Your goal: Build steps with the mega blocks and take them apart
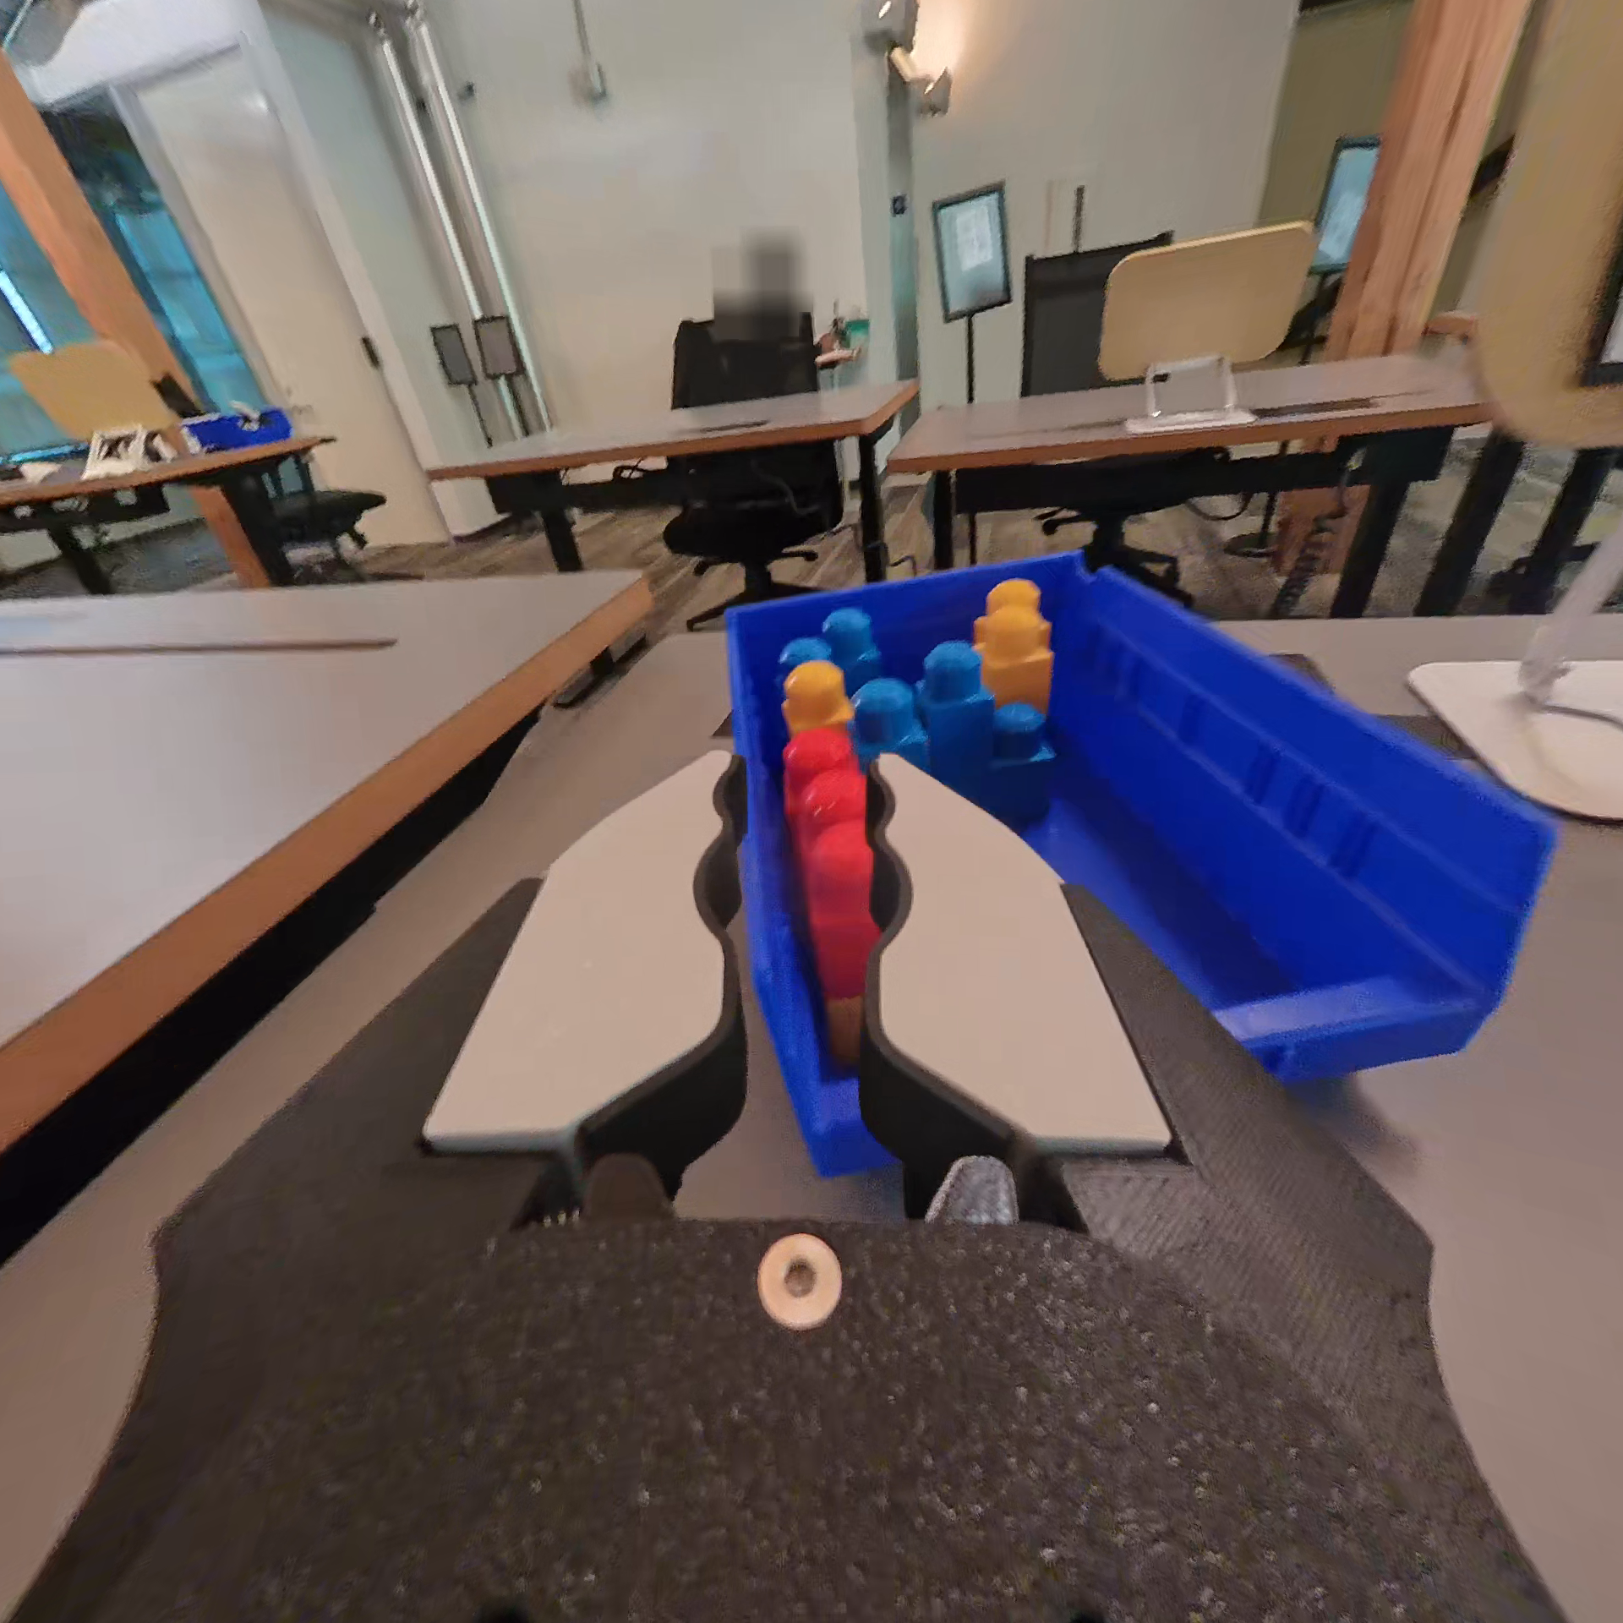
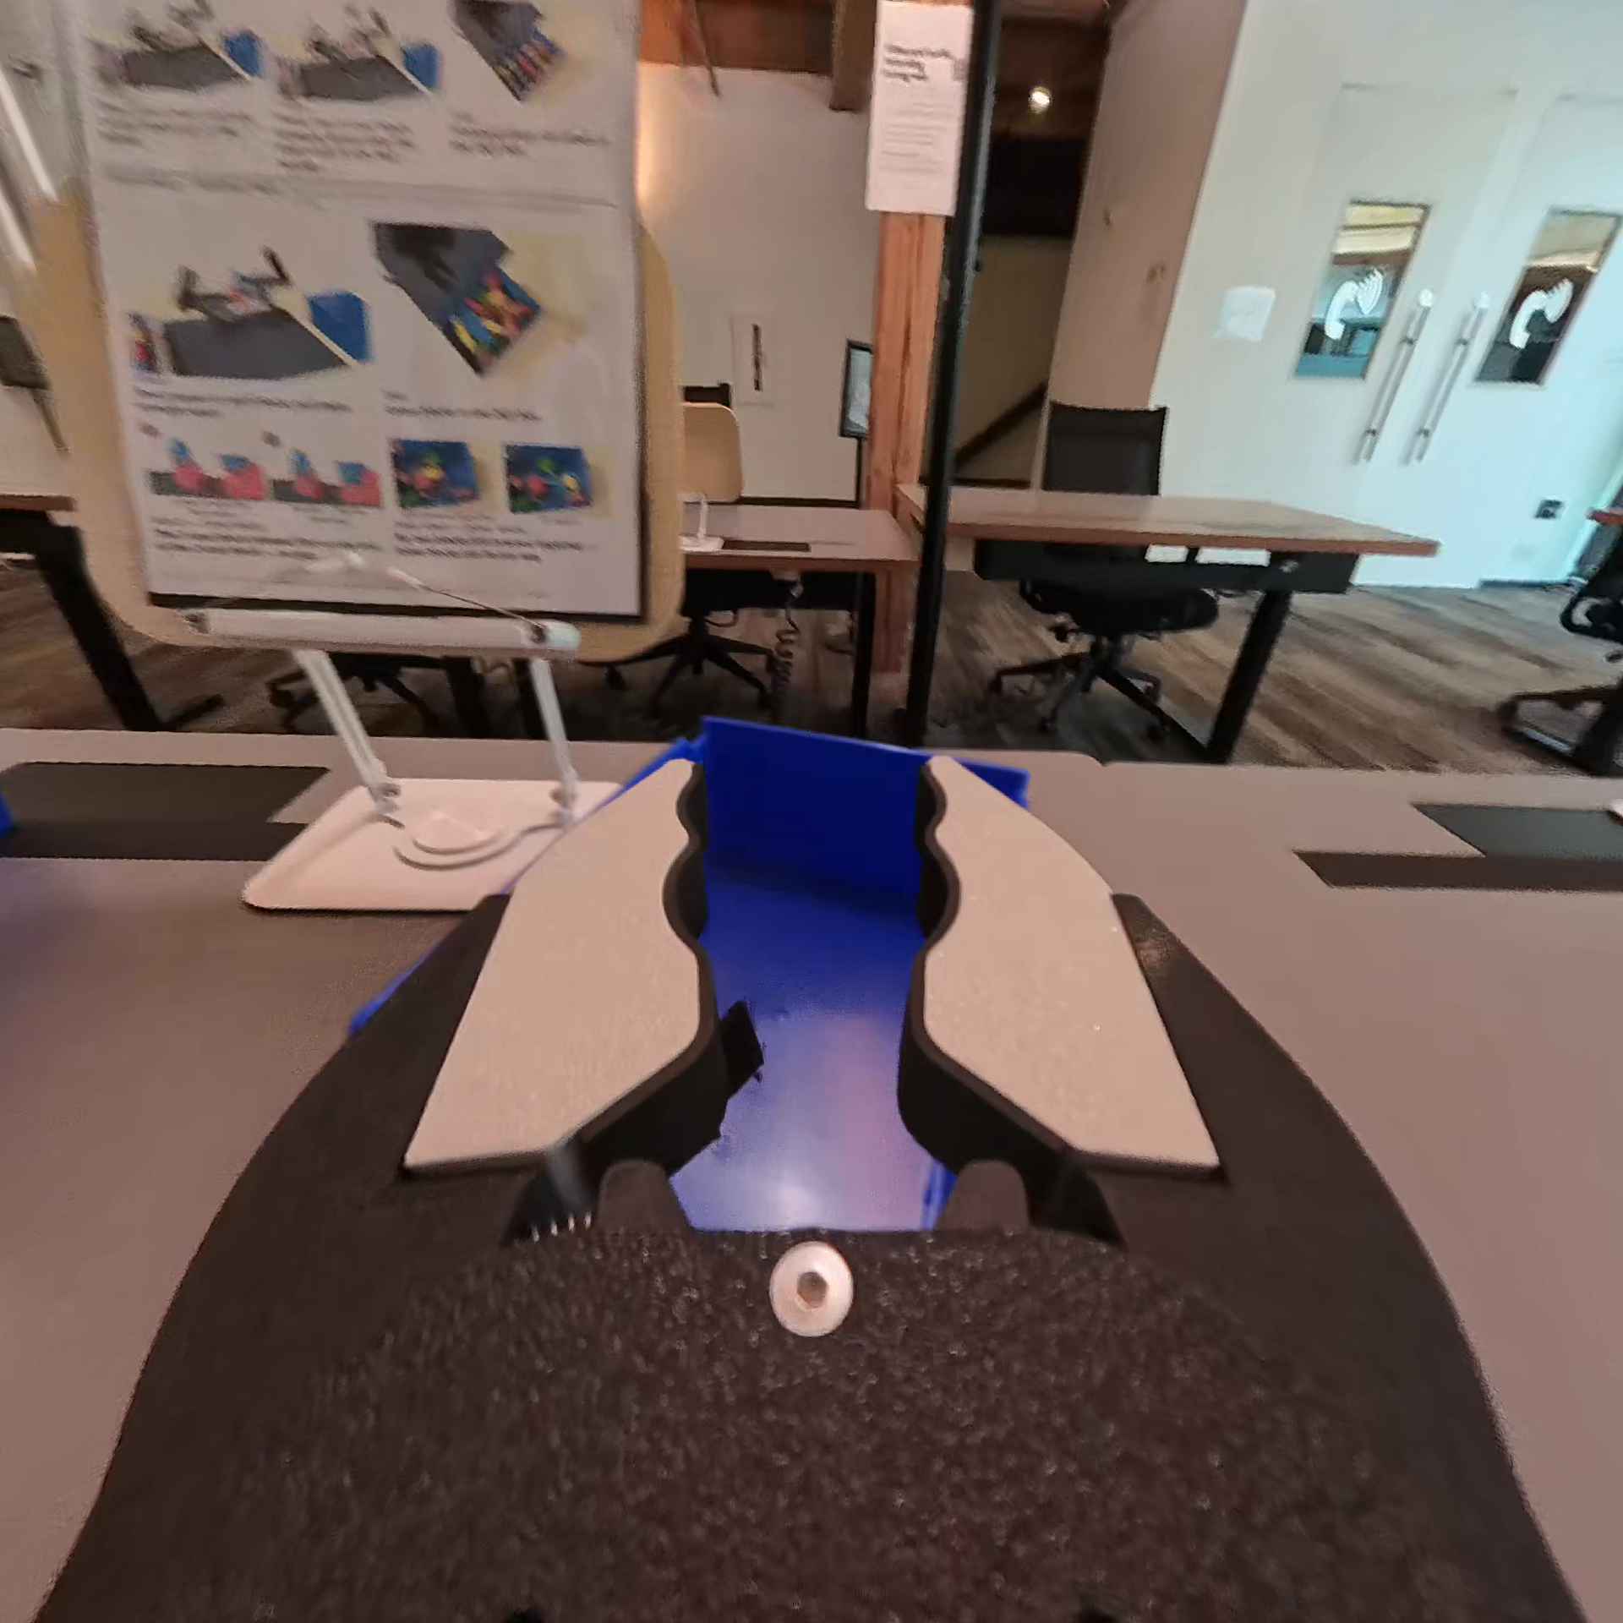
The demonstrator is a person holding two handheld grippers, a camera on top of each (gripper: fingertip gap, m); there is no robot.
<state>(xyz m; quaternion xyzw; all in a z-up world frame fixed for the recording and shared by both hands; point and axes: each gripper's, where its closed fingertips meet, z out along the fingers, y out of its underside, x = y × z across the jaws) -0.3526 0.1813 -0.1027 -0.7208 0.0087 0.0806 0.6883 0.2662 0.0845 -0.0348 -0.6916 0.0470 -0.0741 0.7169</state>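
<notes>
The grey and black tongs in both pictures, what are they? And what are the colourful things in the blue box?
They are grabbing tools that a person holds, one per hand, each with a camera looking along its two fingers. One picture comes from the left tongs, the other from the right tongs. On the grey table stands a blue bin with blue, orange and red blocks. The left tongs straddle the bin's wall and red blocks; whether they squeeze is unclear. The right tongs are open over a bare blue bin.
</notes>
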